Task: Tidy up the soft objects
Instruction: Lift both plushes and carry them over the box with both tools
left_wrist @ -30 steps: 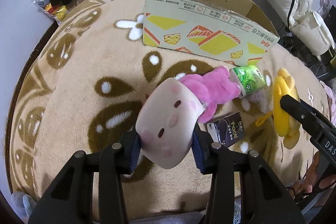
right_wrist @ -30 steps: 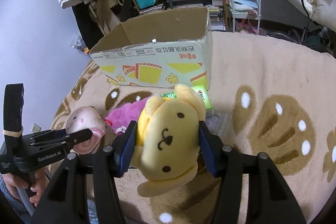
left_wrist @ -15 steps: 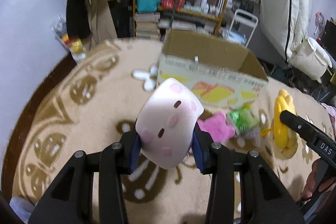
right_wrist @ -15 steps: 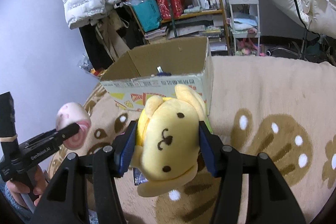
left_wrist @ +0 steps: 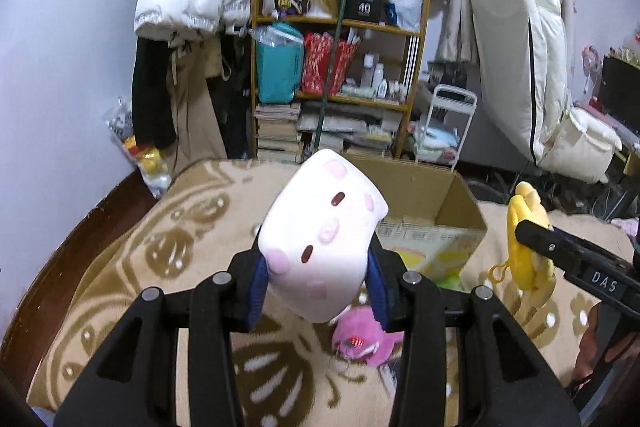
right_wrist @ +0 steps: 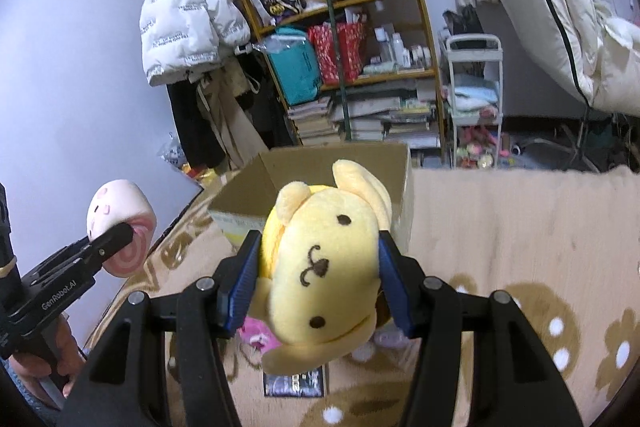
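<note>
Your left claw (left_wrist: 316, 291) pinches the pink plush (left_wrist: 322, 243) and your right claw (right_wrist: 316, 287) pinches the yellow dog plush (right_wrist: 326, 263), both held above the rug just short of the cardboard box (right_wrist: 320, 167). Carry each over the rim before letting go.

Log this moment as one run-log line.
left hand-held gripper: shut on pink plush | right hand-held gripper: shut on yellow plush | both plushes off blanket | box: open, ahead
</note>
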Motion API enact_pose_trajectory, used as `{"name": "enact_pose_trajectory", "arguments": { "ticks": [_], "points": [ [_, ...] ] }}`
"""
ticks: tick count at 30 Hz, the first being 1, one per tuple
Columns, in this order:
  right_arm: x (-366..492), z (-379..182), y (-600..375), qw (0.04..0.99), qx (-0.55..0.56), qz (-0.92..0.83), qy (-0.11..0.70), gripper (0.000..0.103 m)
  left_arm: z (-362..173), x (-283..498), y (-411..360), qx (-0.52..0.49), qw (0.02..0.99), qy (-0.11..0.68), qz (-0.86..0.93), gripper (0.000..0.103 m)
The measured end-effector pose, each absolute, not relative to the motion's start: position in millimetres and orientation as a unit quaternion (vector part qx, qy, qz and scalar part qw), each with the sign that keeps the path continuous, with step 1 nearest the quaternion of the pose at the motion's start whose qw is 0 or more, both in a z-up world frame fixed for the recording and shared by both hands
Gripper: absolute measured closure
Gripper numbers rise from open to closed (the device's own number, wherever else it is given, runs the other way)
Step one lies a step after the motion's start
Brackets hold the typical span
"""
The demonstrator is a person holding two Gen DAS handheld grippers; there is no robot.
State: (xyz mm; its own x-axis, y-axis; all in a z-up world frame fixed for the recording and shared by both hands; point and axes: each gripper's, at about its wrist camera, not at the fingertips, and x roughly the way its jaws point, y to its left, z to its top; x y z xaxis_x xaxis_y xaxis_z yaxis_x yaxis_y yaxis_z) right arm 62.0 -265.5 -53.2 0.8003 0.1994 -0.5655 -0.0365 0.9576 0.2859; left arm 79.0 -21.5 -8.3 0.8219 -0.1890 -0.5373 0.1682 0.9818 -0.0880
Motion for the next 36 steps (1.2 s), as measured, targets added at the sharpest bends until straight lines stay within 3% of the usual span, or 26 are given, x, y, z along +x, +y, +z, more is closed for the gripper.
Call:
{"name": "enact_pose_trajectory", "arguments": {
  "ticks": [18,25,36],
  "points": [
    [128.0,-2.2,-273.1,0.959,0.090,0.074,0.259,0.043,45.4,143.0,-47.1,0.003,0.976,0.201,-0.088,0.062],
    [161.0,-17.1,-276.3,0.960,0.060,0.073,0.264,0.043,23.5,174.5,-58.4,0.005,0.973,0.214,-0.086,0.062],
    [193.1,-66.4,-303.5,0.944,0.103,0.081,0.302,0.043,-37.5,215.3,-83.0,0.022,0.954,0.278,-0.108,0.061]
  ]
}}
